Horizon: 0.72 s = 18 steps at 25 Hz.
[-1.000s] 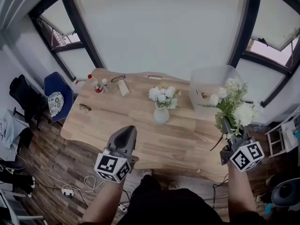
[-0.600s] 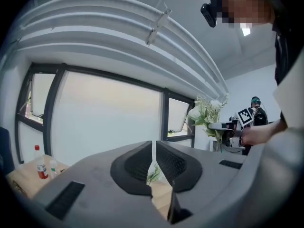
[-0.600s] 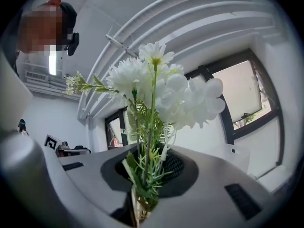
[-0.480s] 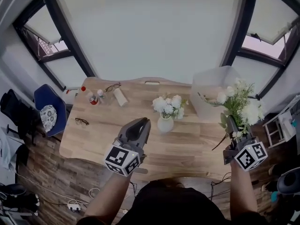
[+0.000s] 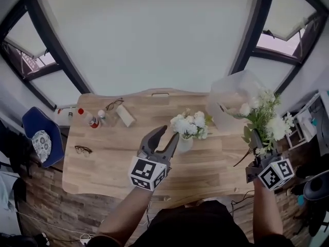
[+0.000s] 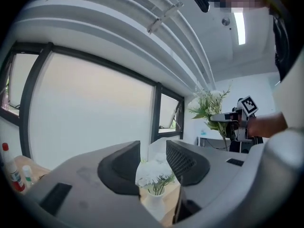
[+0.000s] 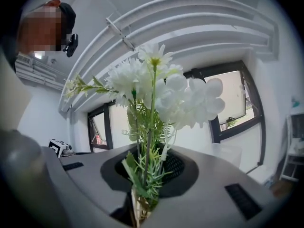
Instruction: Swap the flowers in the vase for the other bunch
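A small white vase (image 5: 184,145) with white flowers (image 5: 189,125) stands near the middle of the wooden table (image 5: 110,161). My left gripper (image 5: 168,134) is just left of the vase. Its jaws are opening and nothing is between them. In the left gripper view the vase (image 6: 155,199) and its flowers (image 6: 153,172) show beyond the gap of that gripper (image 6: 153,154). My right gripper (image 5: 257,145) hovers over the table's right end, shut on the stems of the other bunch (image 5: 266,118), white blooms with green sprigs held upright. In the right gripper view that bunch (image 7: 159,91) rises from the closed right gripper (image 7: 142,184).
A translucent plastic box (image 5: 232,101) stands at the back right of the table. Two small bottles (image 5: 88,119), a white block (image 5: 125,118) and two pairs of glasses (image 5: 83,150) lie at the left end. A blue chair (image 5: 40,143) stands left of the table.
My left gripper has moved forward and right to the vase, and its jaws have gone from shut to open. The right gripper with its bunch has drifted slightly.
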Available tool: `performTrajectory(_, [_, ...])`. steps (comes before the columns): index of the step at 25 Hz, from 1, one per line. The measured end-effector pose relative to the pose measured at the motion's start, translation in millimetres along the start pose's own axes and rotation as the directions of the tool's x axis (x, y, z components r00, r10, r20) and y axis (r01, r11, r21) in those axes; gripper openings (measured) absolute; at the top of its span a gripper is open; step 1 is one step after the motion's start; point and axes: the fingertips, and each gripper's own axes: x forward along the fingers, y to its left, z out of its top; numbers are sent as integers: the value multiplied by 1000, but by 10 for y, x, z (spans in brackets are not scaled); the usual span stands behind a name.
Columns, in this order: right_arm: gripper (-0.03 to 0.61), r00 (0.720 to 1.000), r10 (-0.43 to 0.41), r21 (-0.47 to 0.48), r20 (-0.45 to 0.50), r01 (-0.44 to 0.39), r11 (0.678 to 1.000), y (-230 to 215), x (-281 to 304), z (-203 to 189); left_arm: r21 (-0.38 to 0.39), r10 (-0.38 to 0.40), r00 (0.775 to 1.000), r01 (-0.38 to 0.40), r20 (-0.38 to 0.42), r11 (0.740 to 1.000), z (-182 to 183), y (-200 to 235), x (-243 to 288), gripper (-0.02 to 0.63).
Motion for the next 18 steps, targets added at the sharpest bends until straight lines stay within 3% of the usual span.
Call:
performTrajectory(4, [87,1000,-23,-5,-20,22,1000,85,73,-14,-31,-47,999,46,-26,998,-118,49,127,150])
performTrajectory(13, [91,998,0,-26,-69,-2,1000,-130,267,-141,-59,-64,994,59,-84,996,-524,109,517,161])
performTrajectory(18, [91,995,20,11,-96,-19,1000,-361,350,-314,-83,-8,994,-1,-112,997,-705,165,665,172])
